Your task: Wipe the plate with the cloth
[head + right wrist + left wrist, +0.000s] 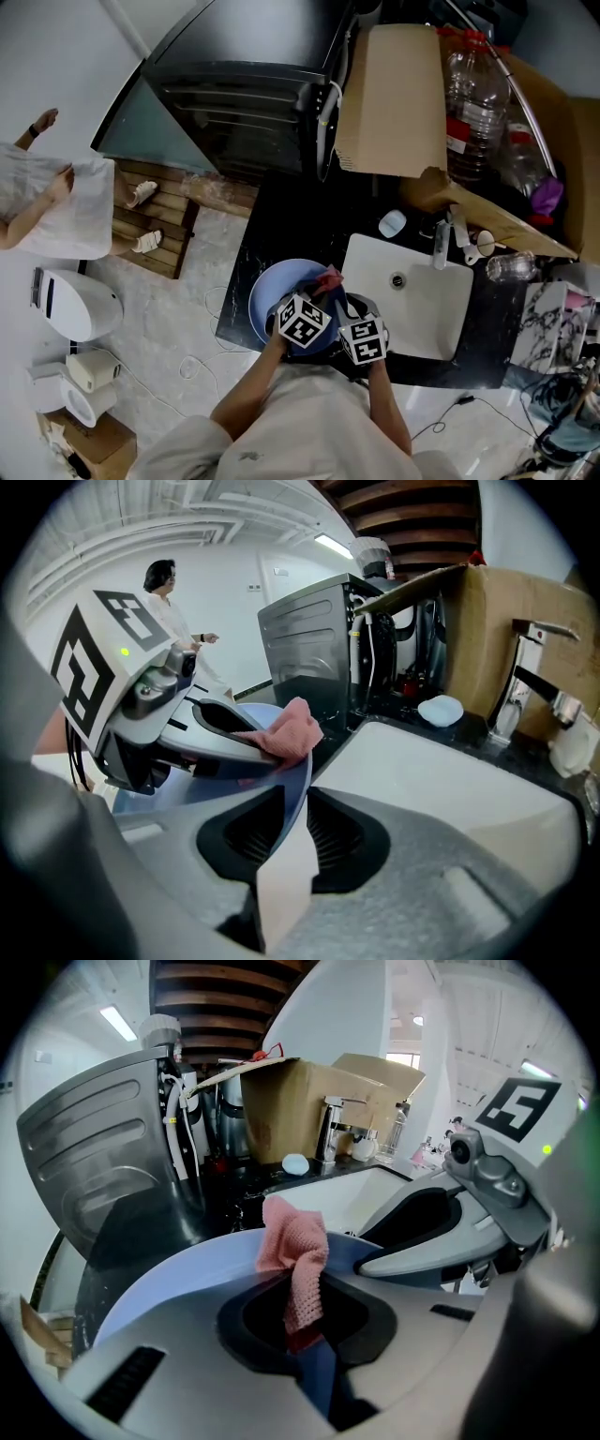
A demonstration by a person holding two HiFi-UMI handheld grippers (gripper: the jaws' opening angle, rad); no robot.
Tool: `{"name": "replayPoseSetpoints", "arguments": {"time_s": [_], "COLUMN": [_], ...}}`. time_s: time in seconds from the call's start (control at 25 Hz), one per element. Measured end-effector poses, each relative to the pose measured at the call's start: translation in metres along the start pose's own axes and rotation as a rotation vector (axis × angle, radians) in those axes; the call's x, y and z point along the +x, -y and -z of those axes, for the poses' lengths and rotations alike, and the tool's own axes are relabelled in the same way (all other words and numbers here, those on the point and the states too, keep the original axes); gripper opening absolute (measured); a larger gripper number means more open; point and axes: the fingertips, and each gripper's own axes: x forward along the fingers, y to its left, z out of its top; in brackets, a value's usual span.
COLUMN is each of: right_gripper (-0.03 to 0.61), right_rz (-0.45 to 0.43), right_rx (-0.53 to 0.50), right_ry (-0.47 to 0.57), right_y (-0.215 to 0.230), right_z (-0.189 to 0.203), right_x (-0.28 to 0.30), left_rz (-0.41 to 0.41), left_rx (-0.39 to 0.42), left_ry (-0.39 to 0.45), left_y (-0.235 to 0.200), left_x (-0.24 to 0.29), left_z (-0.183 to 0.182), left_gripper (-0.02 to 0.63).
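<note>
The plate [265,298], pale blue, was at the near left corner of the black tabletop [300,211], just left of the white sink [412,295]. The right claw [286,832] was closed on it, with the plate's thin rim running edge-on between the two pads. The left claw [305,1321] was clamped on the pink cloth [295,1251]. The cloth's knitted free end stood up out of the jaws and folded over the plate's rim, touching it. The two claws sat side by side at the plate's near right edge, close to the sink. Whether the plate rested on the tabletop or was held clear of it could not be told.

A faucet [441,246] stood at the sink's far edge, with a small pale blue object [393,223] on the tabletop near the sink's far left corner. Behind them rose a cardboard box [394,98] and some clear bottles [478,103]. A dark appliance [244,84] stood beyond the tabletop's far left edge. A person in white [42,197] stood well off to the left on the floor.
</note>
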Motion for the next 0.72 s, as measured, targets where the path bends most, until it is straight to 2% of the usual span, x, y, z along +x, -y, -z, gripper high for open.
{"name": "replayPoseSetpoints", "arguments": {"time_s": [0.72], "right_gripper": [0.08], "right_rz": [0.009], "right_rx": [0.0], "right_ry": [0.003], "right_y": [0.0], "right_z": [-0.001], "right_x": [0.001], "left_rz": [-0.058], "left_rx": [-0.034], "left_ry": [0.014], "left_y": [-0.022], "left_x": [-0.003], "left_z": [0.0], "left_gripper": [0.032]}}
